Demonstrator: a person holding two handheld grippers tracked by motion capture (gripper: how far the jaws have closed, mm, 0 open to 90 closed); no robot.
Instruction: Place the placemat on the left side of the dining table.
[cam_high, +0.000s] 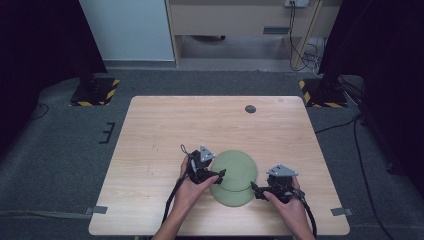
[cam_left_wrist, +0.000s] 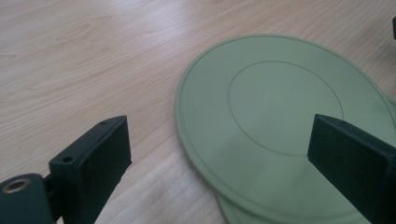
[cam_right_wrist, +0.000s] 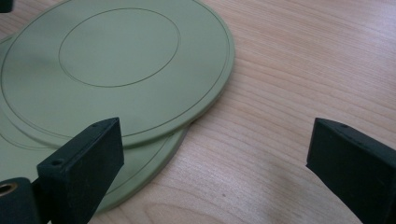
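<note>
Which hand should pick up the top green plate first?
Probably the left. The left hand-held gripper is open with the top plate's rim between its jaws. The right hand-held gripper is open too, but sits by the bottom plate and mostly over bare table.

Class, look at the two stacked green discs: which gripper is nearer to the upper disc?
Left. The left gripper reaches over the upper disc at its left edge; the right gripper sits beside the lower disc.

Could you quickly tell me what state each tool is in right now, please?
Left tool: open, holding nothing, jaws apart over the edge of the upper green disc.
Right tool: open, holding nothing, beside the discs.
</note>
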